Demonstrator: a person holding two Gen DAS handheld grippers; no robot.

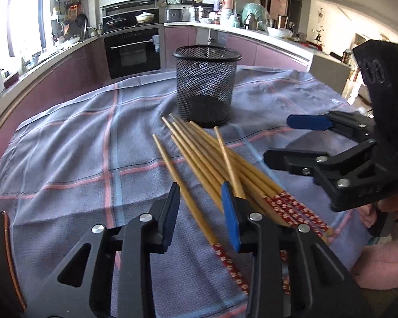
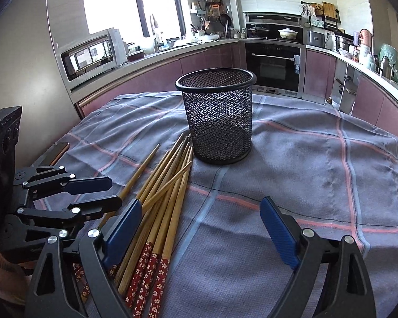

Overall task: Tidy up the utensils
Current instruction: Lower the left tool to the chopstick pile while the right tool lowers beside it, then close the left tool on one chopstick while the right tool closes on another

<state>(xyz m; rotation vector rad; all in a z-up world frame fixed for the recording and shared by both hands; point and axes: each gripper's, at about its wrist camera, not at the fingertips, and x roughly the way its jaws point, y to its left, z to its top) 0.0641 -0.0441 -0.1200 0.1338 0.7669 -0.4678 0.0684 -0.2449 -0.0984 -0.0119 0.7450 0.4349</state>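
Observation:
Several wooden chopsticks (image 1: 252,175) with red flowered ends lie in a loose pile (image 2: 167,185) on the cloth, tips toward a black mesh holder (image 1: 205,90) that stands upright and looks empty (image 2: 217,116). My left gripper (image 1: 200,201) is low over the pile's left side. One chopstick lies between its blue pads (image 1: 229,212), and they do not press on it. In the right wrist view the left gripper (image 2: 111,190) shows at the left edge. My right gripper (image 2: 201,212) is wide open, its left finger (image 2: 127,220) over the pile. It also shows from the side (image 1: 286,140).
A blue-grey checked cloth (image 1: 79,145) covers the table (image 2: 305,172). A dark phone (image 2: 55,153) lies near the table's left edge. A pink sleeve (image 1: 384,265) is at the near right. Kitchen counters and an oven stand beyond the table.

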